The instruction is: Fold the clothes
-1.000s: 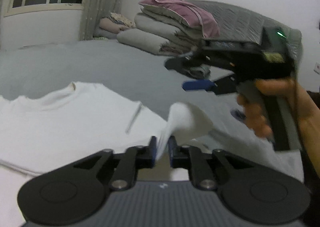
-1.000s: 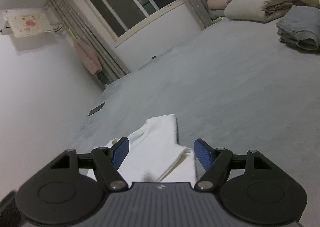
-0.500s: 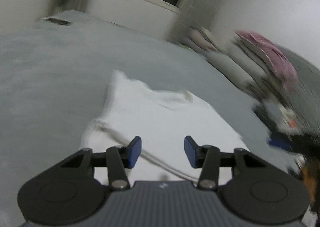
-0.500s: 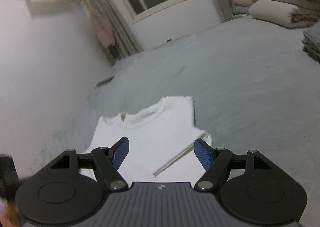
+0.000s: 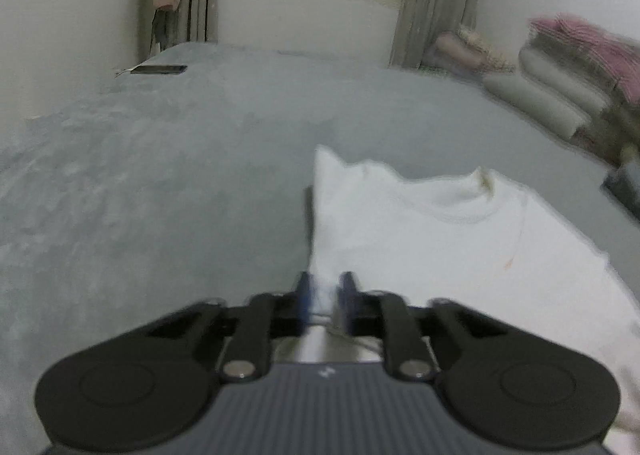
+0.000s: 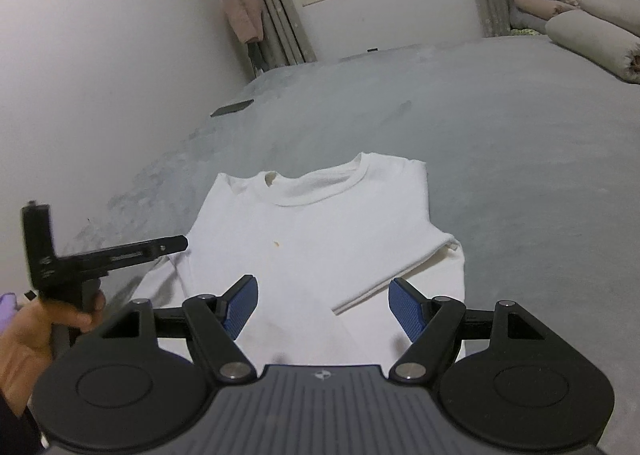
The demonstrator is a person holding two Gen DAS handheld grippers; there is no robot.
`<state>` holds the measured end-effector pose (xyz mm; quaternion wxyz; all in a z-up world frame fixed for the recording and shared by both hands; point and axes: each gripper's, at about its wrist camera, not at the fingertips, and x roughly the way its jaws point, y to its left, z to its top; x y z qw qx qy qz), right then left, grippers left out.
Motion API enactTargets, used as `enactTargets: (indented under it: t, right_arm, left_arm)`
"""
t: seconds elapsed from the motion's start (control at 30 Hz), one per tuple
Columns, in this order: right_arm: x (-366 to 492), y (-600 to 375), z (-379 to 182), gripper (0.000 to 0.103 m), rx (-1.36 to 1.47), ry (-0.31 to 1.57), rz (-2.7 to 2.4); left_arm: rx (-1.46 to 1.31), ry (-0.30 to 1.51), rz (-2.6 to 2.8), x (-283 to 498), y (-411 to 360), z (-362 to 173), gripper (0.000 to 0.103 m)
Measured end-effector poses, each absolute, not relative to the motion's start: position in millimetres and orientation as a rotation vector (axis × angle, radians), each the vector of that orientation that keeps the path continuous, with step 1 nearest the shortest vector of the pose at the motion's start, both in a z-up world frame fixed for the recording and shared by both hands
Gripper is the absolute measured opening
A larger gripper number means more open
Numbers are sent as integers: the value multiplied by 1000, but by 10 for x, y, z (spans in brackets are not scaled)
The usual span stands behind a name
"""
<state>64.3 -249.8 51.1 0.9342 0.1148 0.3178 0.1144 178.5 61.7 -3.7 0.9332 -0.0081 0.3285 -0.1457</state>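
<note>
A white long-sleeved shirt lies flat on the grey bed, collar away from me, with its right sleeve folded across the body. It also shows in the left wrist view. My left gripper is shut on the shirt's left edge, which rises a little off the bed. In the right wrist view the left gripper sits at the shirt's left side. My right gripper is open and empty, just above the shirt's lower part.
The grey bed cover spreads wide around the shirt. Folded quilts are stacked at the far right. A dark phone lies near the wall at the far left. A window and curtains stand behind.
My left gripper let go of the right sleeve, opened, swung across to the shirt's left edge and shut on it. My right gripper pulled back over the shirt's lower part, staying open.
</note>
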Motion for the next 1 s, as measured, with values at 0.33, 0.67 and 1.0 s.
enactTargets:
  t: [0.33,0.67,1.0]
  right_arm:
    - [653,-2347,529,72,197,653,273]
    - [646,-2196,521,72,169,659,360]
    - [620,-2159,538,73,143,655,377]
  left_arm:
    - [-66,666,-280,1788,853,120,5]
    - [-150,692,-214,1889,931,29,5]
    - [-167,701,-93,1810,1025,110,11]
